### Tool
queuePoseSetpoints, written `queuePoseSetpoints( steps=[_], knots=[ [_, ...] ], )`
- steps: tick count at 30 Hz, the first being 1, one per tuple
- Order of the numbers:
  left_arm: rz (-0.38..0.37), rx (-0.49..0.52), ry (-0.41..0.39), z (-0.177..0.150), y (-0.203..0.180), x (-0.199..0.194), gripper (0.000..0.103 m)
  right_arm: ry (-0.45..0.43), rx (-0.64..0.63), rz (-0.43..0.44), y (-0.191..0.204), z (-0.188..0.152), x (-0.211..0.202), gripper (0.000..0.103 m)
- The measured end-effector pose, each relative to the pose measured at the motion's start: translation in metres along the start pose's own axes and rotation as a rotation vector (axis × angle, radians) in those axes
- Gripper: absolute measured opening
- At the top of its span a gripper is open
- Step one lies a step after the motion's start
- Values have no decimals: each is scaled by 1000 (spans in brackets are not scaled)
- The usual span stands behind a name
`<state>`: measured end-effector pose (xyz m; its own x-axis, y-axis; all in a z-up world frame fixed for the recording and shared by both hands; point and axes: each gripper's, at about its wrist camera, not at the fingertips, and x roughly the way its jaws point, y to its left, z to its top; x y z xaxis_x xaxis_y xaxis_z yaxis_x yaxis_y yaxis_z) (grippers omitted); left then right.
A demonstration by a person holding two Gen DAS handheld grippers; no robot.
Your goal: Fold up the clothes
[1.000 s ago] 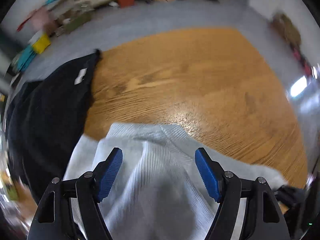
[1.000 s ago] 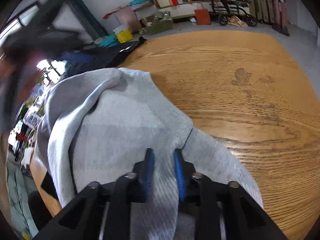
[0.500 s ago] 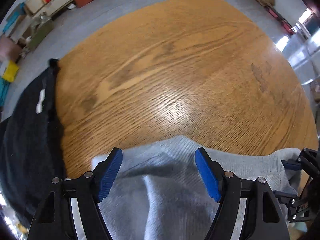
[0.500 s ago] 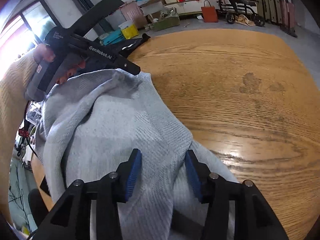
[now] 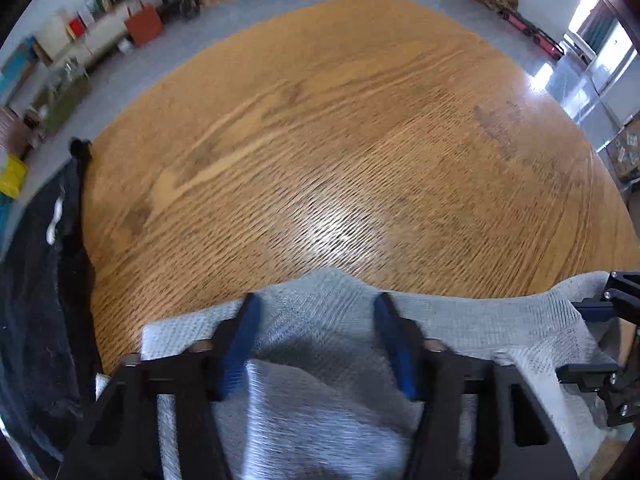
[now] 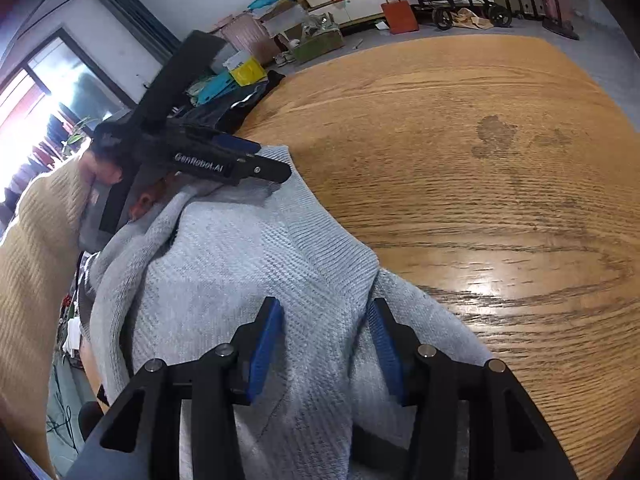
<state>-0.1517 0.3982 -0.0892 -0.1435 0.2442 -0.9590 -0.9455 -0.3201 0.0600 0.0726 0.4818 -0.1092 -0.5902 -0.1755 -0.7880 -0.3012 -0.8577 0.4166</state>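
The grey knitted sweater [image 6: 256, 264] lay bunched on the near edge of the wooden tabletop [image 6: 480, 184], with one part of it hanging over the edge. The right tongs [image 6: 326, 322] were open, and their blue fingers [image 6: 266, 340] stood on both sides of a raised fold of the sweater. The left tongs [image 5: 316, 312] were open too, with a hump of the same sweater [image 5: 328, 360] between the fingers. A black garment [image 5: 44, 280] lay at the left side of the tabletop [image 5: 340, 140], just beside the sweater. Boxes and bags stood on the floor behind.
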Motion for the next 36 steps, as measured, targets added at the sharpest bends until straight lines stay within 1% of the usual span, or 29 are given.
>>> queuePoseSetpoints(
  steps=[1,3,4,6,7,8,10,13,15,17,19,20,22,25,26,27,28,30,31,33,36],
  knots=[
    [23,9,-14,-3,-6,-3,35,1,9,-12,1,2,2,48],
    [70,27,-41,-8,-18,-9,31,-8,23,-38,3,4,4,39],
    [91,30,-50,-11,-23,-12,27,-10,10,-60,7,5,6,37],
    [103,-35,-27,-12,-23,-18,22,-15,-18,-106,14,7,9,22],
    [109,-68,-18,-14,-23,-22,21,-17,-32,-129,18,7,10,17],
    [113,-102,-11,-16,-23,-26,19,-18,-45,-152,23,7,8,13],
    [100,-199,-38,-21,-19,-46,17,-38,-68,-193,31,7,-1,11],
    [24,-388,-82,-28,-10,-81,14,-101,-90,-248,41,8,-26,10],
    [-4,-441,-126,-27,-21,-109,13,-142,-97,-279,47,10,-43,10],
    [-2,-453,-204,-27,-28,-133,13,-175,-105,-305,53,14,-58,10],
    [27,-454,-302,-30,-38,-186,13,-215,-105,-321,60,18,-76,10],
    [30,-463,-331,-32,-33,-200,13,-242,-93,-312,63,21,-89,9],
    [26,-494,-409,-38,-38,-253,13,-297,-72,-300,69,28,-118,9],
    [19,-506,-517,-46,-50,-328,13,-426,-111,-348,94,42,-178,9],
    [22,-505,-560,-53,-52,-352,13,-461,-129,-367,108,49,-201,9],
    [26,-503,-607,-56,-58,-384,13,-496,-148,-385,123,56,-224,9],
    [36,-507,-636,-59,-61,-407,13,-530,-166,-404,137,64,-247,9],
    [29,-543,-671,-63,-62,-454,13,-594,-220,-461,167,73,-279,9],
    [10,-570,-690,-66,-60,-478,13,-630,-245,-490,186,79,-300,9],
    [6,-585,-731,-71,-63,-524,13,-696,-285,-534,221,90,-338,9],
    [19,-574,-833,-81,-73,-592,13,-803,-331,-569,273,102,-393,8]
  ],
)
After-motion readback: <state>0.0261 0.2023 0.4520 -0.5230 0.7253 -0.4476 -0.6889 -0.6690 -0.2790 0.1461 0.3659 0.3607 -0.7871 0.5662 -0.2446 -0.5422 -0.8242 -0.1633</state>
